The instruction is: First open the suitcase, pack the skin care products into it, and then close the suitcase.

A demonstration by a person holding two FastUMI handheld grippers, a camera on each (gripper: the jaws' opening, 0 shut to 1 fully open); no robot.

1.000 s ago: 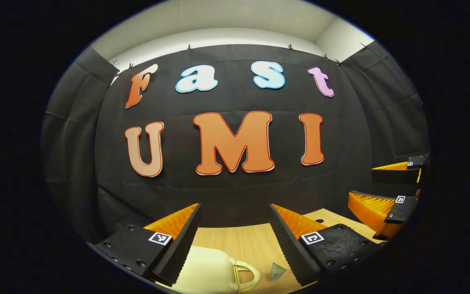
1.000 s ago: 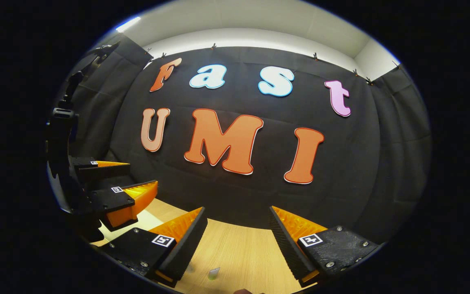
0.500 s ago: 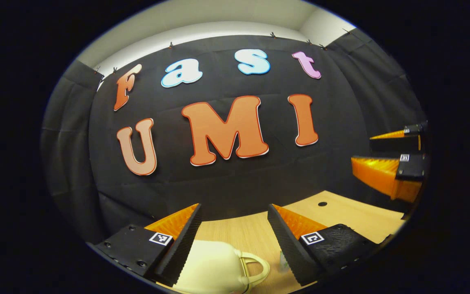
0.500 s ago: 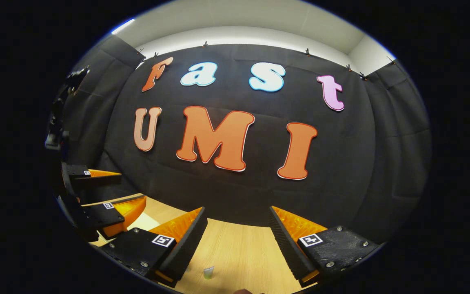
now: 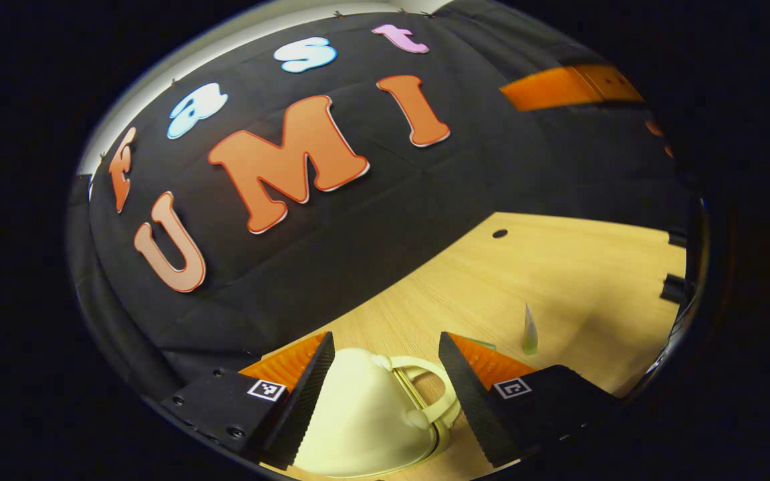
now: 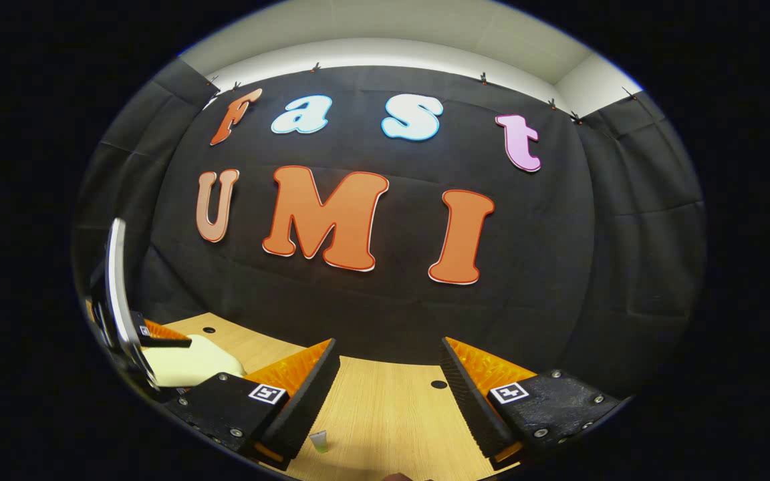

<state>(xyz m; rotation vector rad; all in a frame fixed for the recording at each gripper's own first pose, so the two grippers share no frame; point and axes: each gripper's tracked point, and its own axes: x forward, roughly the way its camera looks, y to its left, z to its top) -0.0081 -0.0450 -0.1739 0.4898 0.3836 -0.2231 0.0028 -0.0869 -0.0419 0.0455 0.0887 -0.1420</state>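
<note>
A small cream suitcase lies on the wooden table, its handle pointing right and its two shells together. My left gripper is open, with its fingers straddling the suitcase's top and handle; I cannot tell whether they touch it. A small green tube stands on the table to the right. My right gripper is open and holds nothing. In the right gripper view the tube sits near its left finger. The suitcase lies far left there, under the left gripper.
The table runs back to the black cloth wall. Small round holes mark the tabletop. An orange part of the right gripper crosses the upper right of the left gripper view.
My left gripper has rolled and dropped toward the suitcase, which now sits larger between its fingers. The right gripper has turned slightly, bringing the suitcase into its view.
</note>
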